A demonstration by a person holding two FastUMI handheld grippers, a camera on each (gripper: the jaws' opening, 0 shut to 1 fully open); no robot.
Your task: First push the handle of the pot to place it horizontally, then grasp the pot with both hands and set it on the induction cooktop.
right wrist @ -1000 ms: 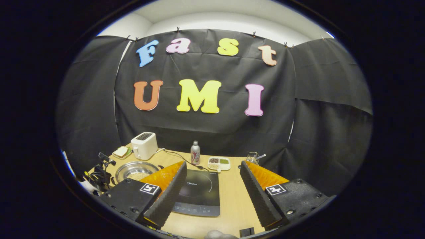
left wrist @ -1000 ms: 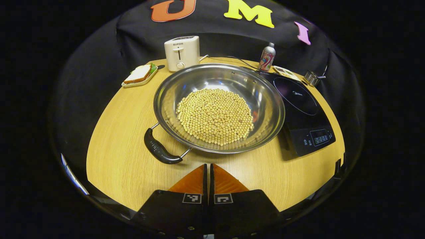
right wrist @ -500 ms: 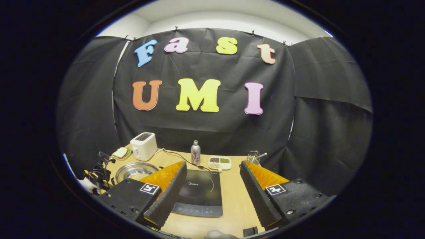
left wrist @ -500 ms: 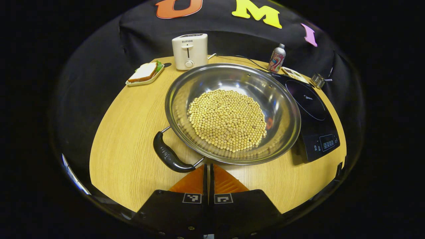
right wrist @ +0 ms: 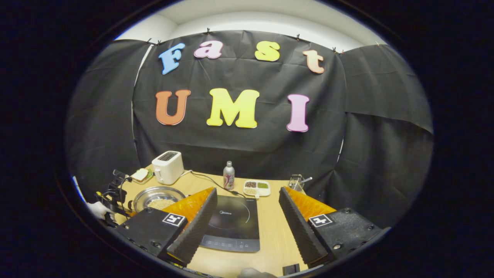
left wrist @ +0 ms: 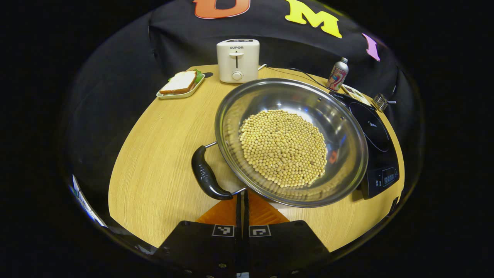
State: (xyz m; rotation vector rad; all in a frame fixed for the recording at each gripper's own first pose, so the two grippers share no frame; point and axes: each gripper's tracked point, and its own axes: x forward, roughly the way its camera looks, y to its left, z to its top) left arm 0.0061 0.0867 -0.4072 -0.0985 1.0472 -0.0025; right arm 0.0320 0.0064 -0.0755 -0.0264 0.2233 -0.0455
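Step one in hand: pushing the handle (left wrist: 206, 176) round to horizontal. Left gripper (left wrist: 242, 200) fingers pressed together, nothing clamped between them, tips right at the near end of the handle by its metal bracket; contact looks likely but cannot tell for sure. Pot (left wrist: 290, 139) full of soybeans (left wrist: 283, 146) sits on the wooden table (left wrist: 154, 162), its right rim just beside the induction cooktop (left wrist: 376, 143), not on it. Handle runs slanted at the pot's left side, so not yet square to the table edge by my read.

Right gripper (right wrist: 247, 216) held apart, jaws wide open, empty, hovering near the front of the cooktop, well away from the pot. Left gripper's rig and the hand holding it visible far left in right gripper view, beside the pot.

Next: continue the nudge with closed tips until the handle lies level, watching for pot sliding instead of turning. Then open left on the handle, bring right across to the opposite rim, lift level to avoid spilling beans. Toaster (left wrist: 237, 61), sandwich plate (left wrist: 180, 83), bottle (left wrist: 337, 74) clear of path.
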